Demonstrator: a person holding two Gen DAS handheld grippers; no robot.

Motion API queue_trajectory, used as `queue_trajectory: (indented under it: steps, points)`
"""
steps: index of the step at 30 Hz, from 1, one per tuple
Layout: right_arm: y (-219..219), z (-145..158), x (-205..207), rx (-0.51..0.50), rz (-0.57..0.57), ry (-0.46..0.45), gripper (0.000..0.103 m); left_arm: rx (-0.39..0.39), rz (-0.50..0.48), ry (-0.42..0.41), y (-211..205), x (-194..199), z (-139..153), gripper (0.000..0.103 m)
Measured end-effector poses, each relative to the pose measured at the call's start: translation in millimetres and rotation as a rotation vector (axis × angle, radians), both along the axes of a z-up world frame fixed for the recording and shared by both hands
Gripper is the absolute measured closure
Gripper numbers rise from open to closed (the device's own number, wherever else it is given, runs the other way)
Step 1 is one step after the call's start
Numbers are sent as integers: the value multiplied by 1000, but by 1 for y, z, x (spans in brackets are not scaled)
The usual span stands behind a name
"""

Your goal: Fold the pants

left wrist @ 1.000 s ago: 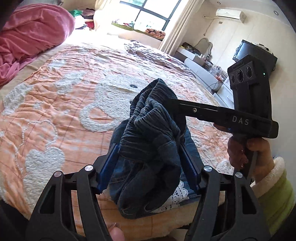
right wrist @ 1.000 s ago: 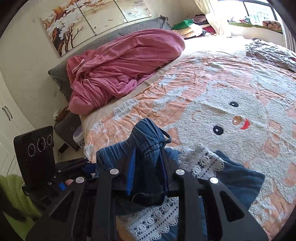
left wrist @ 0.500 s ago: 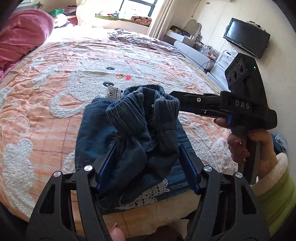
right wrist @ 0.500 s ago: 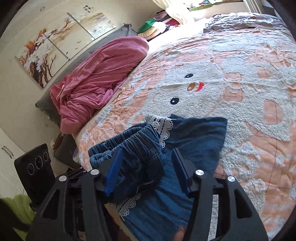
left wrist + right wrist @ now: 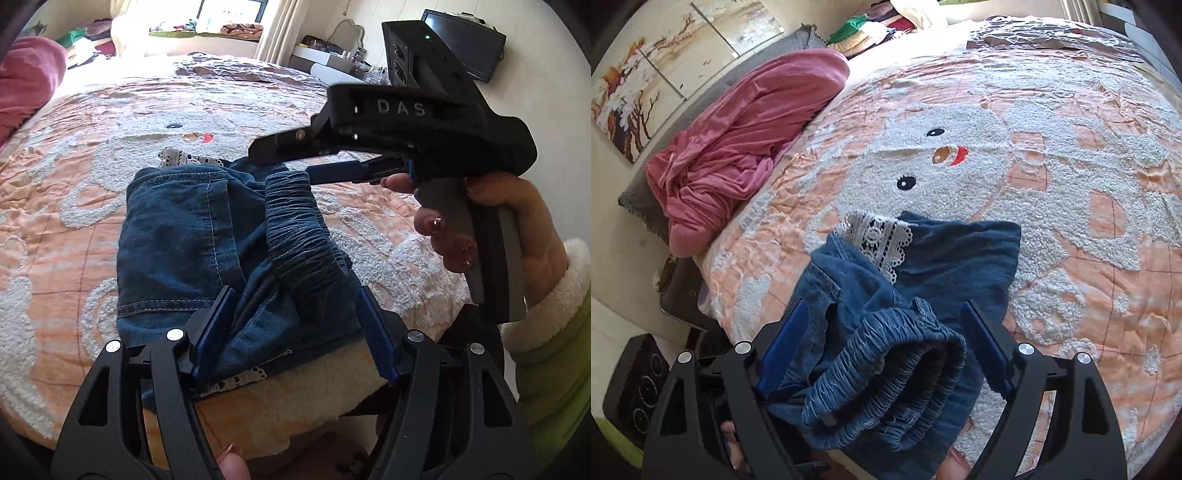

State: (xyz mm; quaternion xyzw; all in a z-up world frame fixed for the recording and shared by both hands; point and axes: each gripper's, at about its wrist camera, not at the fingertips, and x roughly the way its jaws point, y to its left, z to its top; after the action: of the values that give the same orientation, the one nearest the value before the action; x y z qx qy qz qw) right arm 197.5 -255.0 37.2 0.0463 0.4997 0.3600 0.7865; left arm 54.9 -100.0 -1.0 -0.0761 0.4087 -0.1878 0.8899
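Observation:
The dark blue denim pants [image 5: 177,236] lie folded over on the bed's quilt near its front edge, white lace trim [image 5: 879,236] peeking out at the far side. Their gathered elastic waistband [image 5: 886,373] is bunched on top. My left gripper [image 5: 293,332] holds the near part of the pants, denim filling the space between its blue pads. My right gripper [image 5: 882,350] straddles the waistband with its jaws opening, and a gap shows beside the right pad. In the left wrist view the right gripper [image 5: 284,164] hovers at the waistband's far end, held by a hand in a green sleeve.
The orange quilt [image 5: 1034,147] with a white fleecy bear covers the bed. A pink blanket [image 5: 746,122] is heaped at the head end. Piled clothes [image 5: 871,22] lie at the far side. A television [image 5: 465,40] and a dresser stand by the wall.
The pants went from hanging bunched between both grippers to lying on the quilt. The right jaws widened and let go of the waistband. Both grippers sank toward the bed.

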Motion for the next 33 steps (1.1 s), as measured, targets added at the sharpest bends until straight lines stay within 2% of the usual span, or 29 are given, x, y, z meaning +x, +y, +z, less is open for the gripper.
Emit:
queue_trajectory:
  steps: [4, 12, 15, 20, 24, 28, 30, 31, 32, 33]
  points:
    - [-2, -19, -4, -97, -3, -6, 20, 1, -8, 0, 2, -1, -1, 44]
    - [-23, -37, -7, -125, -31, -2, 22, 2, -10, 2, 2, -5, 4, 43]
    - [-24, -33, -8, -94, -35, 7, 22, 6, -1, 1, 5, -9, 7, 42]
    - [-18, -8, -12, -29, -25, -55, 21, 15, 18, -21, 13, -12, 15, 40]
    - [-5, -1, -5, -50, -11, -70, 21, 25, 30, -32, 19, -14, 17, 40]
    - [9, -4, 8, -49, 2, -44, 22, 20, 28, -21, 25, -14, 15, 40]
    - [21, -5, 11, -40, 40, -34, 28, 21, 25, -20, 25, -14, 13, 43]
    - [27, -5, 12, -45, 56, -37, 29, 23, 18, -17, 25, -14, 13, 50]
    - [33, -6, 13, -59, 69, -40, 36, 26, 10, -11, 25, -14, 12, 56]
    - [40, -10, 14, -94, 78, -46, 59, 27, 3, -7, 25, -15, 11, 60]
